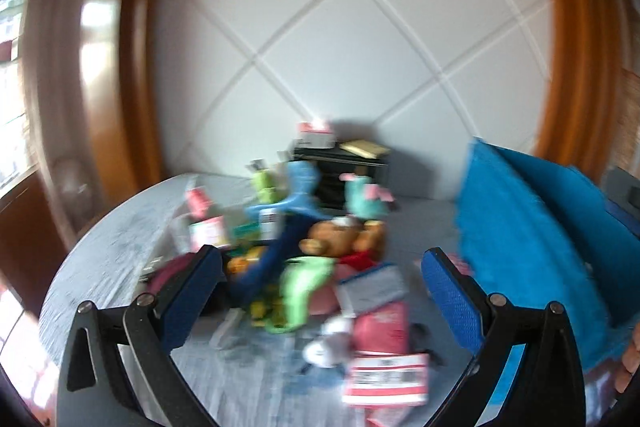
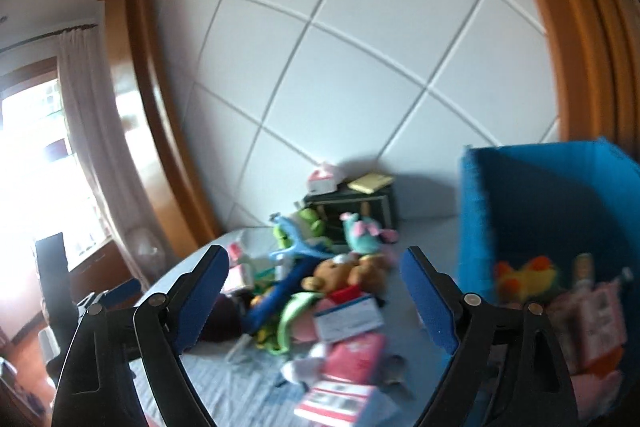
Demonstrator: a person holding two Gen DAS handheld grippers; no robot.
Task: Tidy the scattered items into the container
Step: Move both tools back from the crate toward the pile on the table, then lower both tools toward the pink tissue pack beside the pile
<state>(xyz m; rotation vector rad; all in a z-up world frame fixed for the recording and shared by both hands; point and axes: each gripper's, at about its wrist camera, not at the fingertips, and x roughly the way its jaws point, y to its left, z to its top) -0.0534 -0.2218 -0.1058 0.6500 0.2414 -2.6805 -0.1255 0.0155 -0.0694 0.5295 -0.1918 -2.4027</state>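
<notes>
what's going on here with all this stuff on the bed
A person is tidying a pile of toys and packets on the grey bed into the blue bin. Both the left gripper and right gripper are open and empty, above the pile. A few things already sit in the bin.

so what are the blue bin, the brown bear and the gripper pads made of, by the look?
Blue bin: probably fabric over stiff panels; matte, flat walls, a slightly ragged edge. Blur leaves it open.
Brown bear: plush, soft rounded fuzzy shape.
Pads on the left gripper and right gripper: blue, finely dotted texture, likely rubber or foam on black, seemingly plastic fingers.
</notes>
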